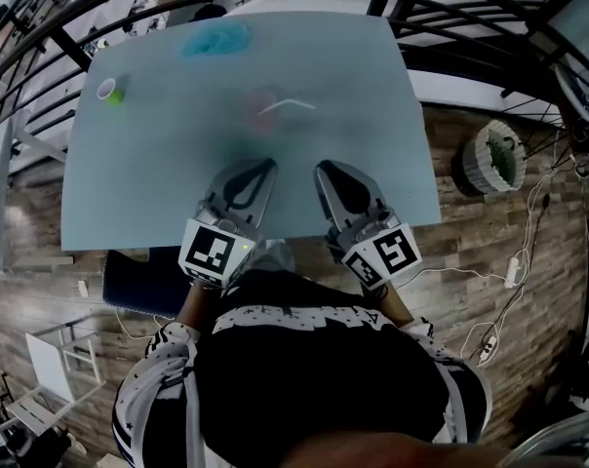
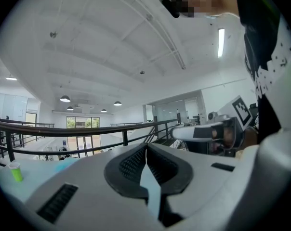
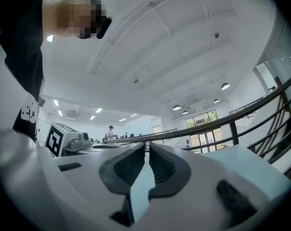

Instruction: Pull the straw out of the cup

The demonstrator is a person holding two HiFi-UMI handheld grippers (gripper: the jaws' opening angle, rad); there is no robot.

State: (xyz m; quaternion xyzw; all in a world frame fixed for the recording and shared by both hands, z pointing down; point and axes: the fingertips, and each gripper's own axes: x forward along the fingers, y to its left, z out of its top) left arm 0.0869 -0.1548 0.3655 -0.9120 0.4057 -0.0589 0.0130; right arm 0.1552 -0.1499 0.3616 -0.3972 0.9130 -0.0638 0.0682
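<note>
Beyond black patterned shirt [image 1: 314, 359], held left gripper [image 1: 262, 169] and right gripper [image 1: 328, 170] empty, jaws pressed together; seemed best to pinch white straw [image 1: 287, 106], well ahead in reddish translucent cup [image 1: 263, 108], squarely.

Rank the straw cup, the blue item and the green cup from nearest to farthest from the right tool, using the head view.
1. Straw cup, mid-table, just ahead and left of the right tool.
2. Blue item, by the table's far edge.
3. Green cup, at the far left.
</note>
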